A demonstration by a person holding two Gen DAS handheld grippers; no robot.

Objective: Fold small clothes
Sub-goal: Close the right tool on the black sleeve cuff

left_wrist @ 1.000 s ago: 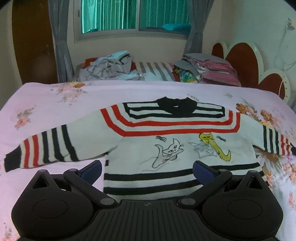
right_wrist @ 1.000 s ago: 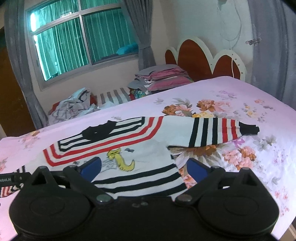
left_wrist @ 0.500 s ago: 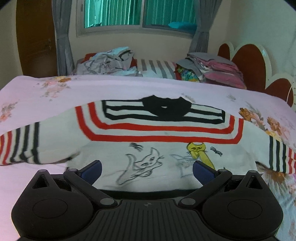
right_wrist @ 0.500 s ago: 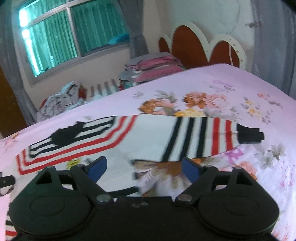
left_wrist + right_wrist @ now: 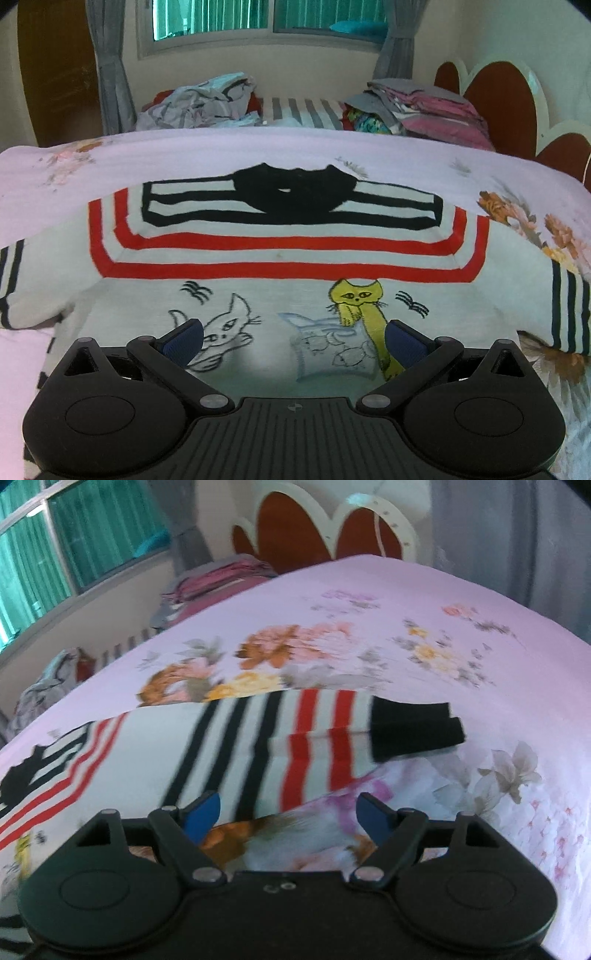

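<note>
Both sweater [image 5: 280,258] cuffs cut off — hem hidden behind left gripper [image 5: 293,341]

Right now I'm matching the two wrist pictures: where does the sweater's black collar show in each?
Left wrist view: the black collar sits upper centre, at the top of the sweater.
Right wrist view: the collar shows at the far left edge, partly cut off and blurred.
Shared landmark: the scalloped red headboard.
</note>
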